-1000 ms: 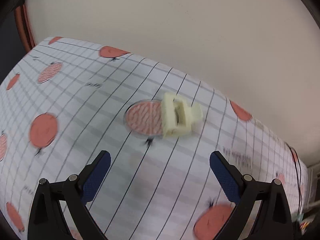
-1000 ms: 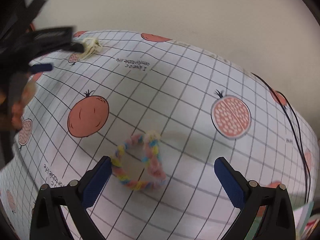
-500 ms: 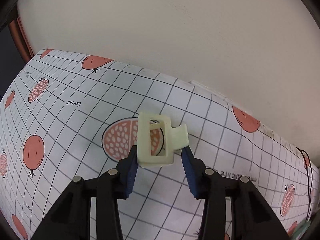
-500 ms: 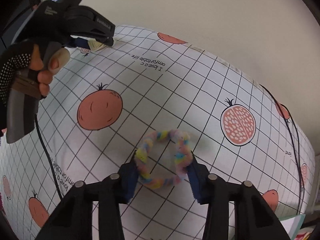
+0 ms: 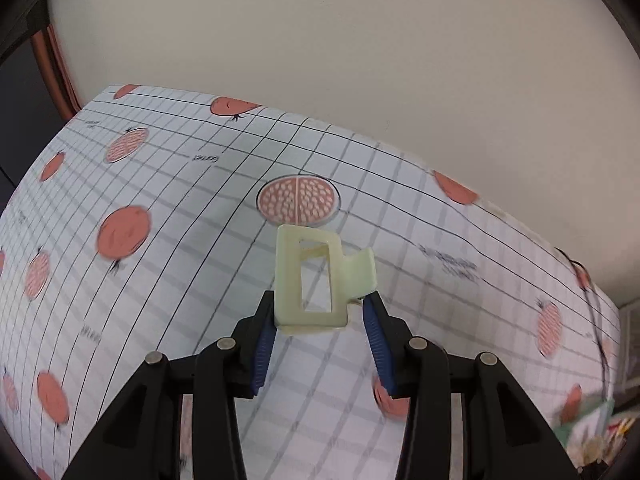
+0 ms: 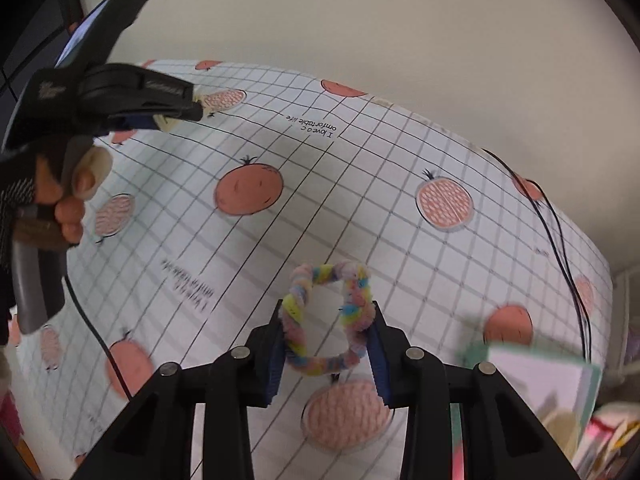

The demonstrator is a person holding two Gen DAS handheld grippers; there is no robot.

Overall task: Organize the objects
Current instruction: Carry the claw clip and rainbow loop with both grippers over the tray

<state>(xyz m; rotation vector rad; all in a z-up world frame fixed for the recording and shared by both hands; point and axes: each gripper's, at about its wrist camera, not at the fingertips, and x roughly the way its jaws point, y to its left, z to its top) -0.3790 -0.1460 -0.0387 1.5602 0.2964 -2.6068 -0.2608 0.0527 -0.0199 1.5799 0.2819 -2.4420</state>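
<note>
Left wrist view: left gripper [image 5: 320, 320] jaws clamp hair claw [image 5: 316, 280]; right gripper [image 6: 328, 340] jaws clamp chenille ring [image 6: 326, 316]. Carry both level, grip firm.

A home room, by the look of it: the counter [image 5: 168, 280] wears a white grid-patterned cloth printed with pomegranates and small captions, pushed against a plain cream wall [image 5: 360, 60]. An orange curtain [image 5: 60, 72] hangs at ten o'clock; colourful paper clutter [image 6: 560, 400] sits at four o'clock.
</note>
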